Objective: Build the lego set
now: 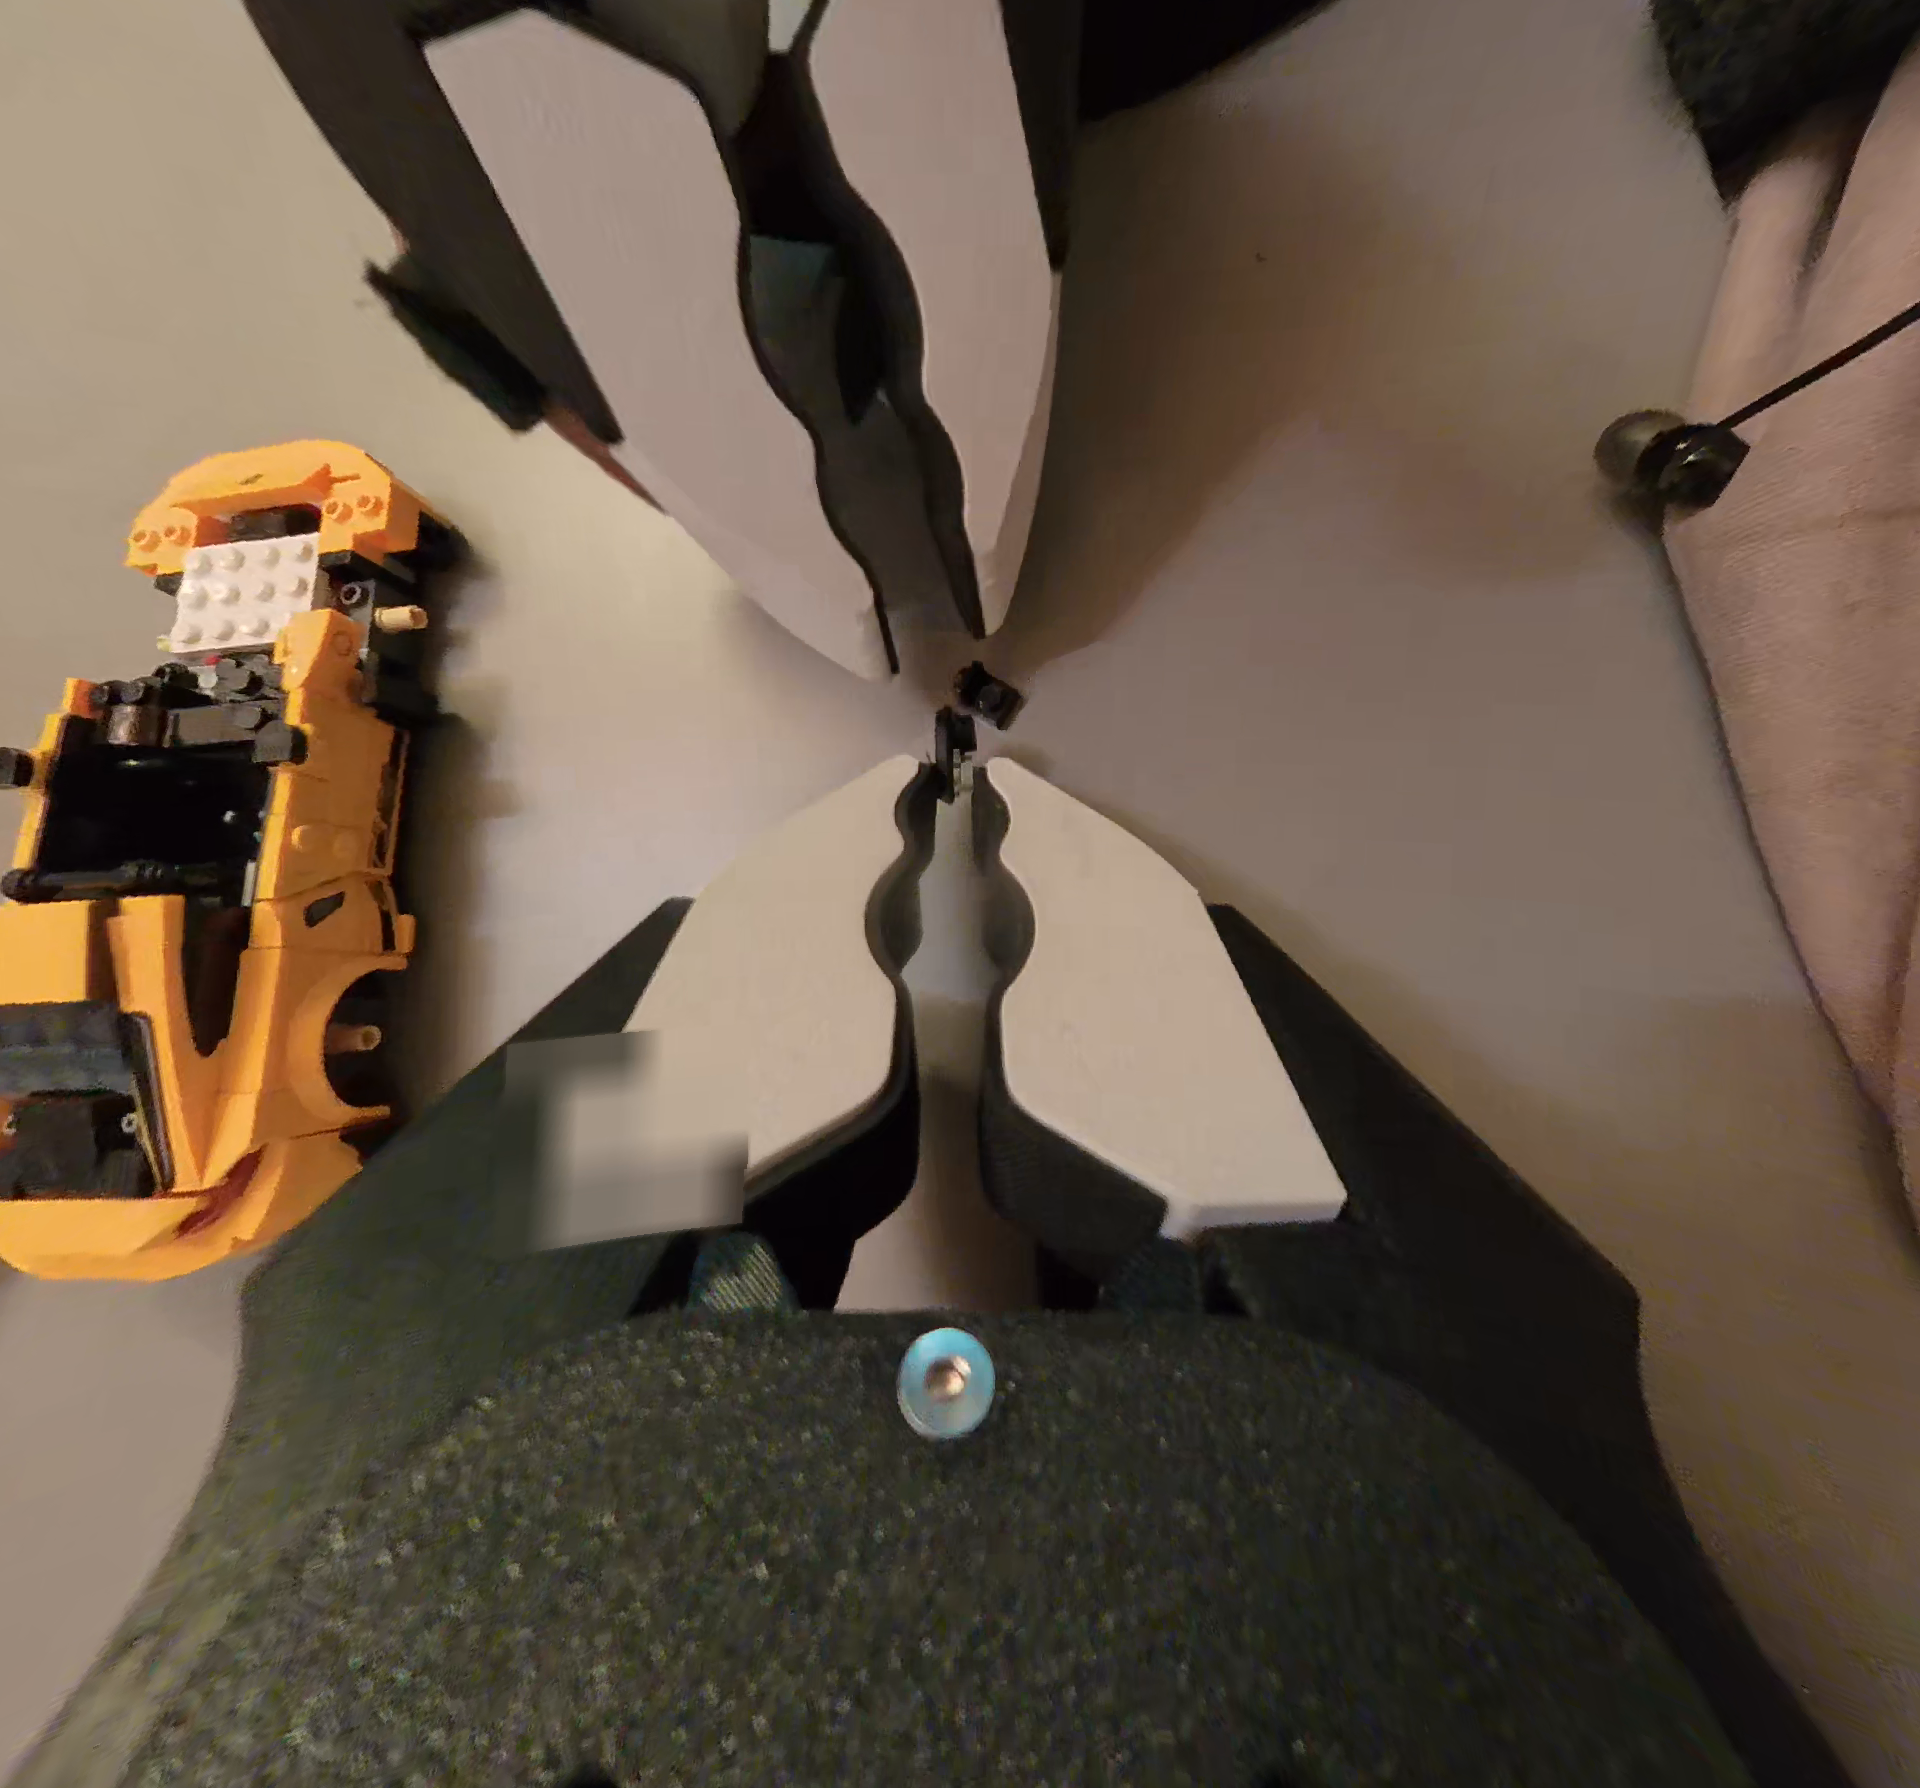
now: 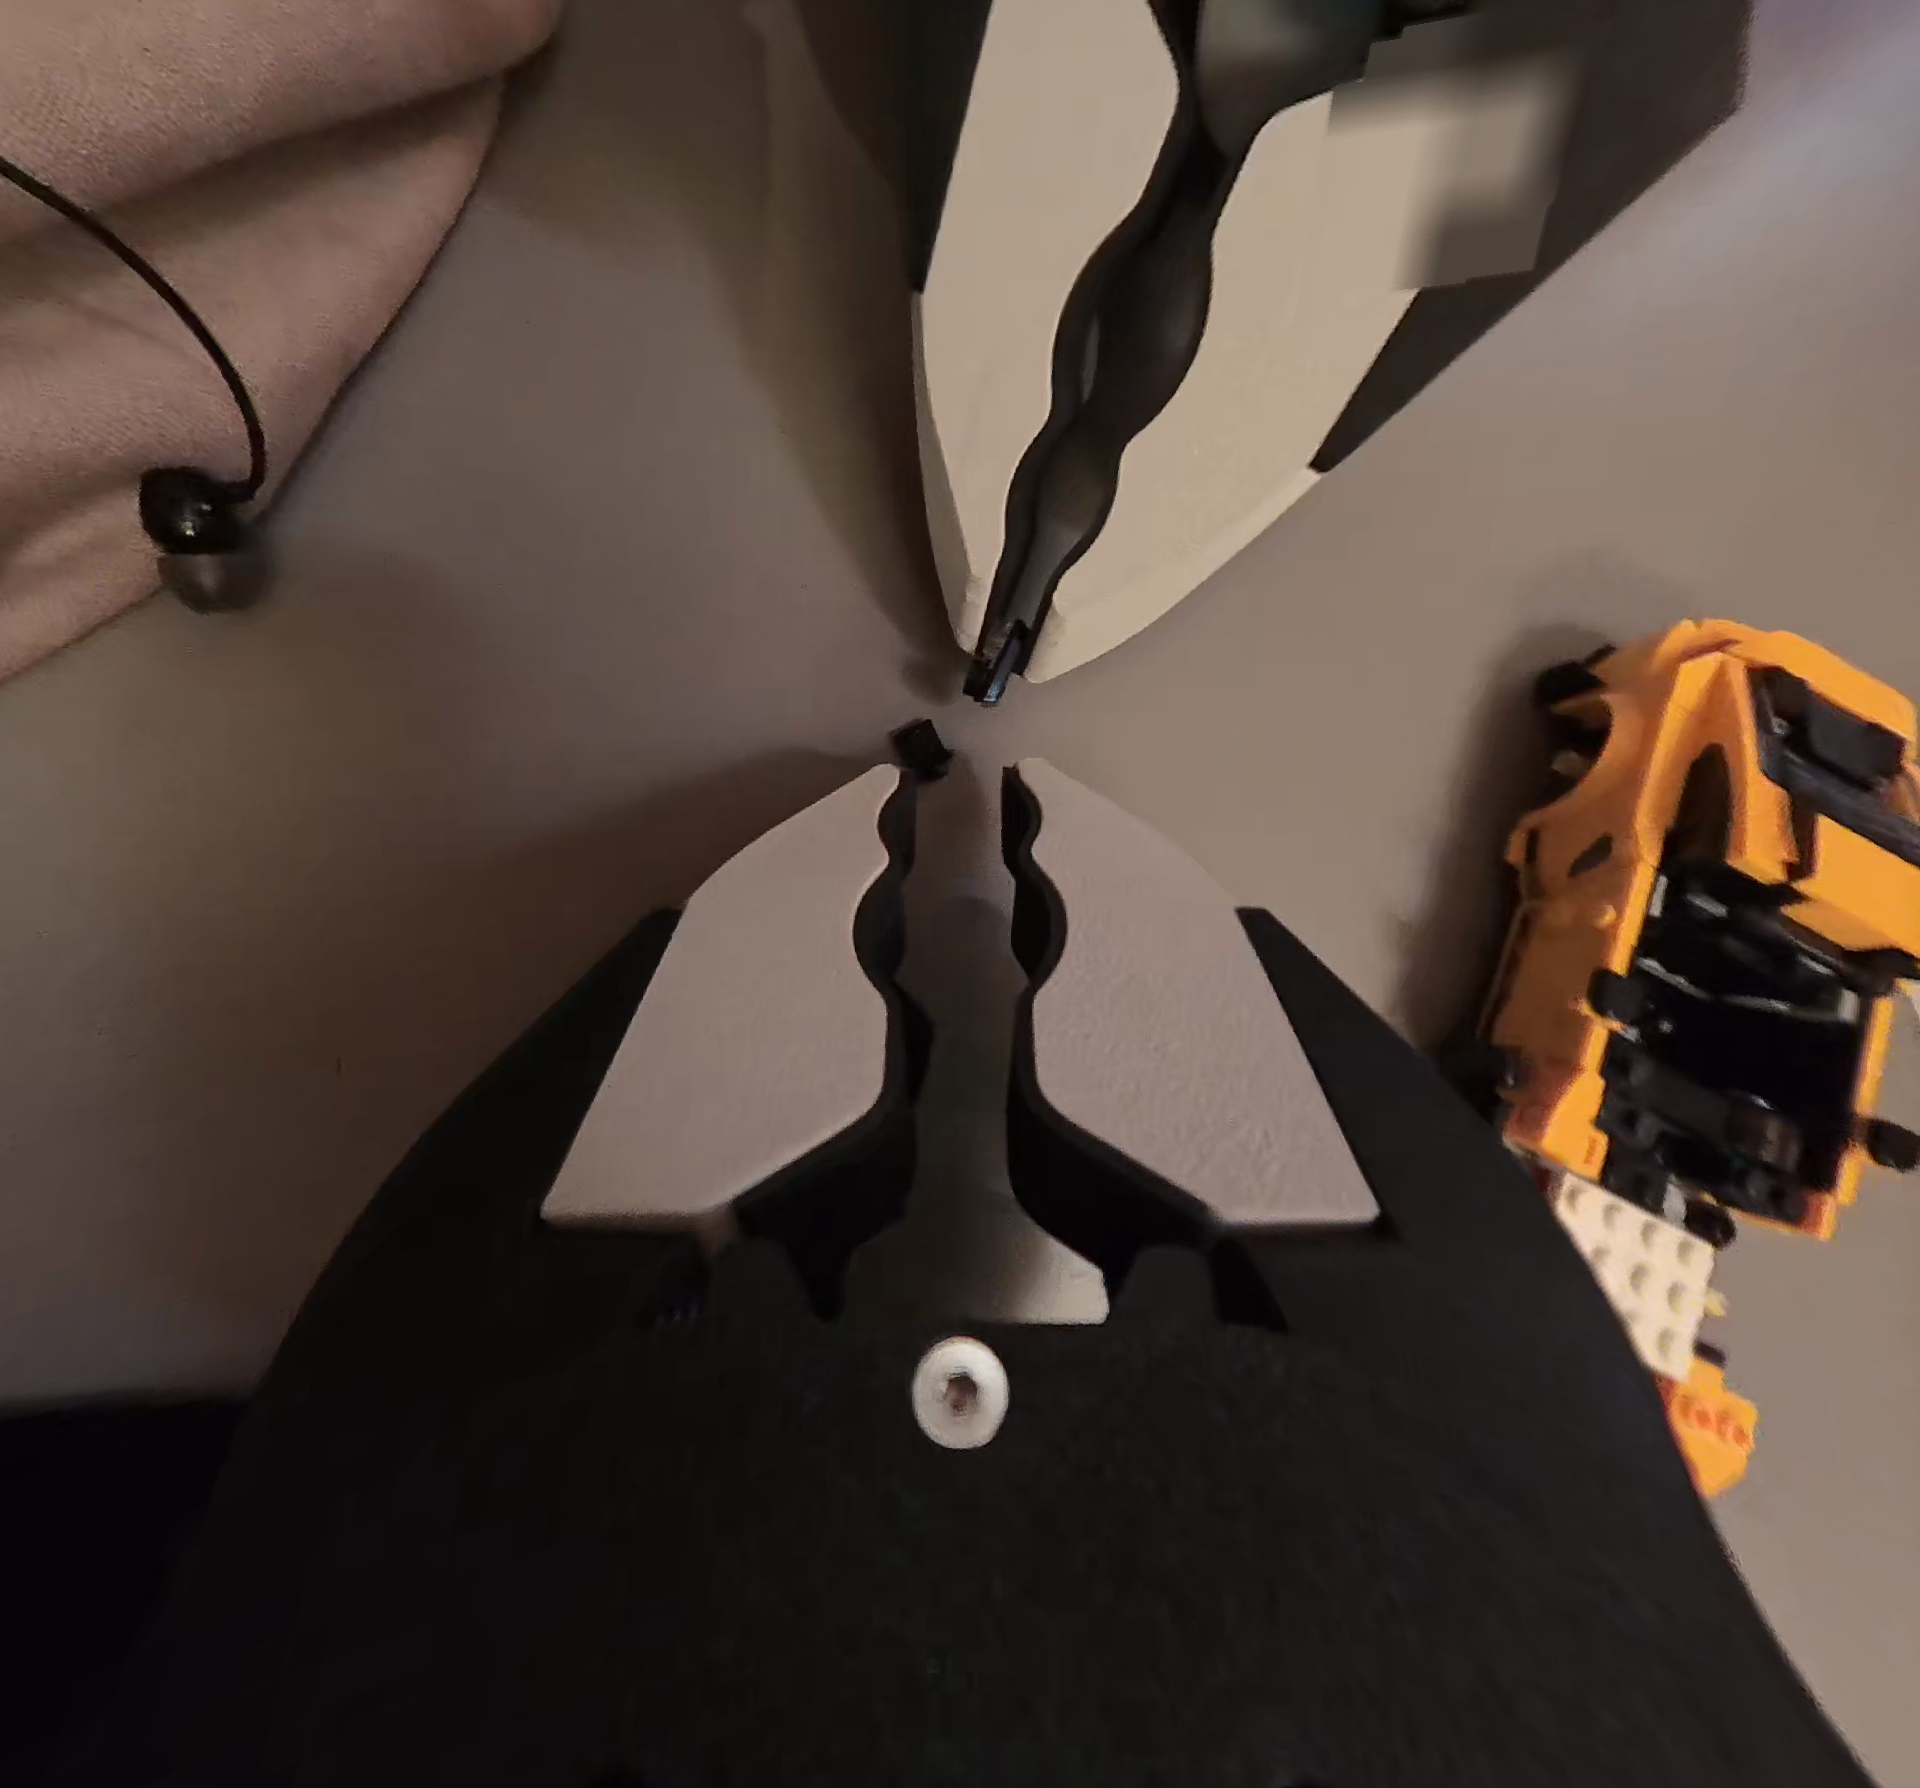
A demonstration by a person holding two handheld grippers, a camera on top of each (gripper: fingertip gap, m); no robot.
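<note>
Grippers tip to tip over the table point(image 1: 1299, 803): we are clamping a black Lego piece point(image 1: 954, 746) in the left gripper point(image 1: 951, 782); the right gripper point(image 2: 961, 772) is standing apart, another black piece point(image 2: 922, 746) at its left fingertip; orange Lego car point(image 1: 208, 855) alongside.

No legible text, label or number anywhere

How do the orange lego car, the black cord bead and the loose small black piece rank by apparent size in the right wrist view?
1. Orange lego car, largest by far.
2. Black cord bead.
3. Loose small black piece, only slightly smaller than the bead; the wide-angle lens makes this pair uncertain.
</note>
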